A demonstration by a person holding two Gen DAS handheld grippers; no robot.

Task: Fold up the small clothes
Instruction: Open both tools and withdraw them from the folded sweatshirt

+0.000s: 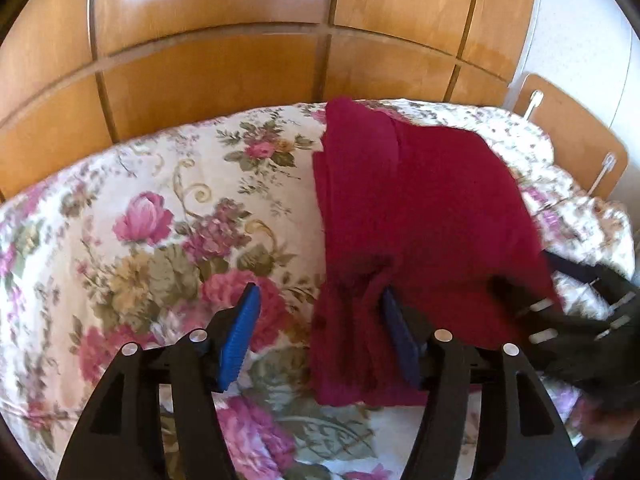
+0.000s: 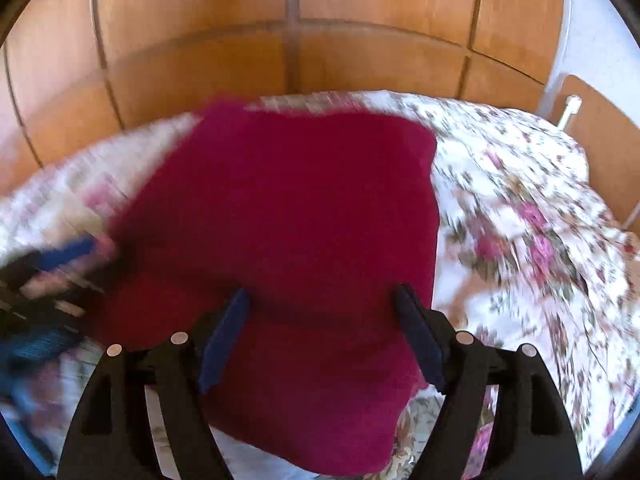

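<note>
The crimson garment [image 1: 420,216] lay partly folded on the floral bedspread [image 1: 160,216], toward its far edge. Left gripper [image 1: 320,340] and right gripper [image 2: 324,336] stood spread, gripping nothing. Further folds likely remained.

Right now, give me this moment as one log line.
red garment: partly folded on floral bedspread | left claw: open at its edge | right claw: open over it

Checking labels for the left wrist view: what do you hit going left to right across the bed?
Bare flowered bedspread → left gripper, open → dark red garment → right gripper, blurred → wooden headboard at the far right.
</note>
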